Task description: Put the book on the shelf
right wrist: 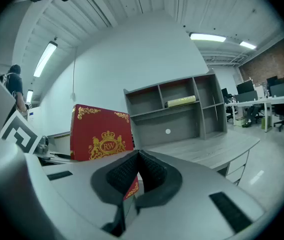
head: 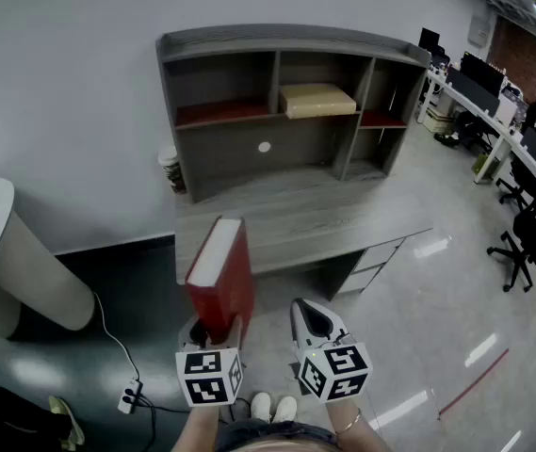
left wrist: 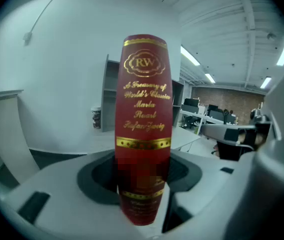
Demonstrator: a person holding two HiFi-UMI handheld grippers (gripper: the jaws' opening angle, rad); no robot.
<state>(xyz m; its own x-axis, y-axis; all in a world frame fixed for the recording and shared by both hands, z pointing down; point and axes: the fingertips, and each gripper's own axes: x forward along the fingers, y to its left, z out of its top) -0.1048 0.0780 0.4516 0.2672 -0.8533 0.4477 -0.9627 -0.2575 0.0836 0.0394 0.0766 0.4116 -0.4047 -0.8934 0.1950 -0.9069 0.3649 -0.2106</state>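
Note:
A thick red book (head: 222, 276) with gold lettering stands upright in my left gripper (head: 213, 335), which is shut on its lower end. In the left gripper view its spine (left wrist: 144, 129) fills the middle, pinched between the two jaws. My right gripper (head: 311, 320) hovers just right of the book, shut with nothing in it. From the right gripper view the book's front cover (right wrist: 101, 133) shows to the left, behind the jaws. Ahead stands the grey shelf unit (head: 286, 102) on a grey desk (head: 296, 215), both well beyond the grippers.
A tan book (head: 316, 99) lies flat in the shelf's middle top compartment. A paper cup (head: 170, 169) stands at the shelf's left side. A white cylinder (head: 13, 257) leans at left, with a cable and power strip (head: 130, 395) on the floor. Office chairs (head: 527, 238) stand at right.

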